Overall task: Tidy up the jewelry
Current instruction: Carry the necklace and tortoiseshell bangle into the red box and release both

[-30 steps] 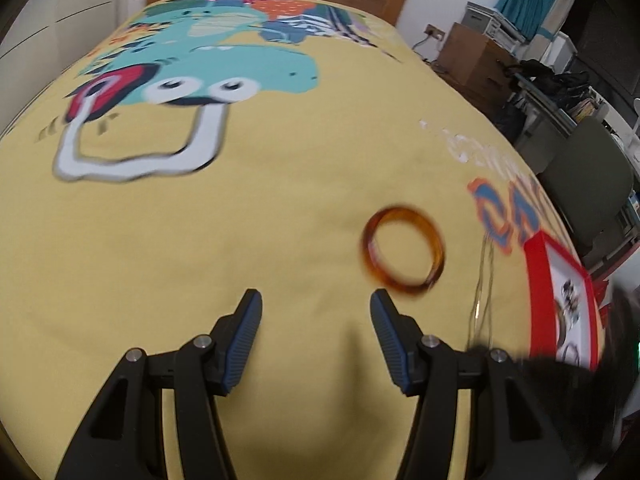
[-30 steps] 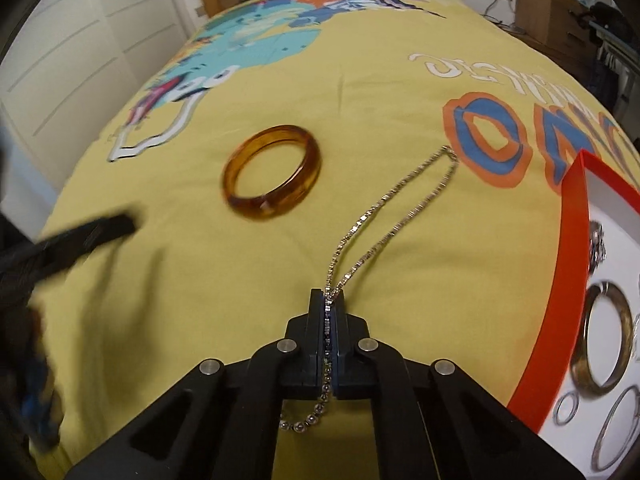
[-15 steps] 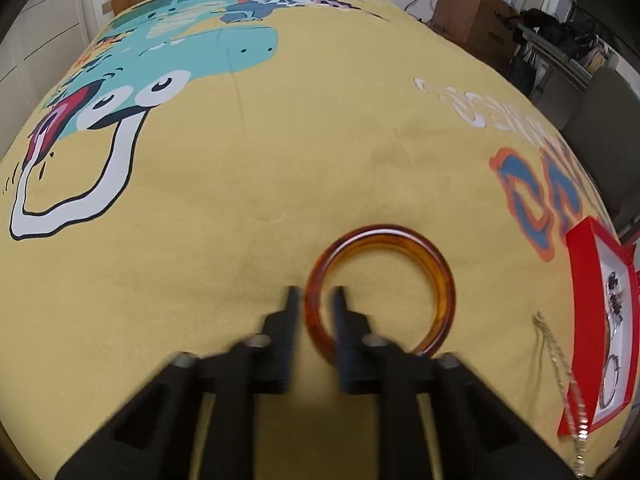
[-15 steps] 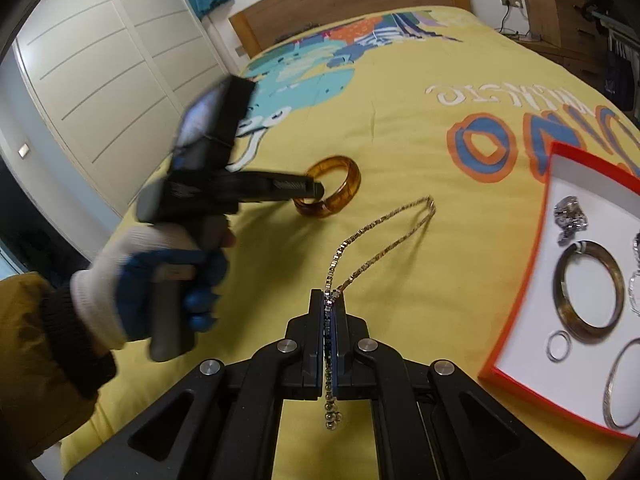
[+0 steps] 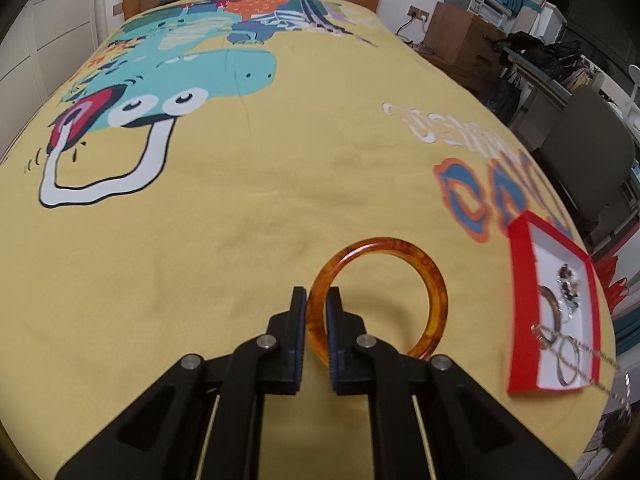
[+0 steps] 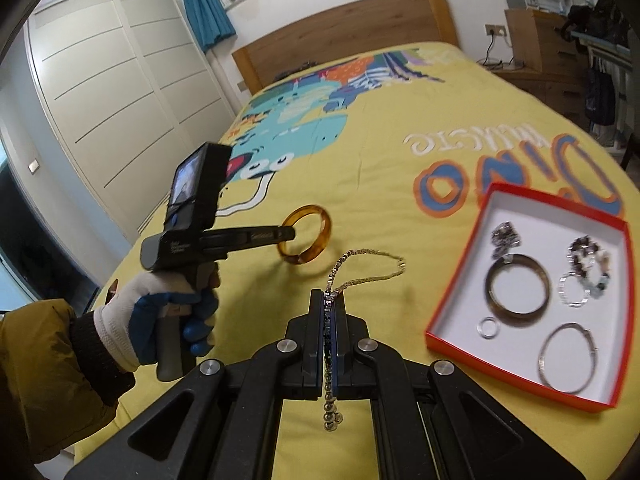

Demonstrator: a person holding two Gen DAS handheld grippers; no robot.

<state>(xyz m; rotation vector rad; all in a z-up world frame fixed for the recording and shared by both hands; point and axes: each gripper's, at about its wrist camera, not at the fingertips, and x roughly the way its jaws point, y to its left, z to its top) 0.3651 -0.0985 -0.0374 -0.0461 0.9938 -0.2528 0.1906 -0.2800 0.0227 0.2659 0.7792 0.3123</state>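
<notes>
Left tool [image 5: 316,312] pinches the amber bangle [image 5: 436,292]; right tool [image 6: 329,316] clamps the chain [image 6: 360,258]; the red box [image 6: 452,264] lies at the frame's right.

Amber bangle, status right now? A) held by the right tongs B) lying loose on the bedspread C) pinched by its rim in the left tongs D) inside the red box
C: the left tongs are shut on the rim of the amber bangle, while the right tongs pinch the chain necklace instead and the red box sits apart.
</notes>
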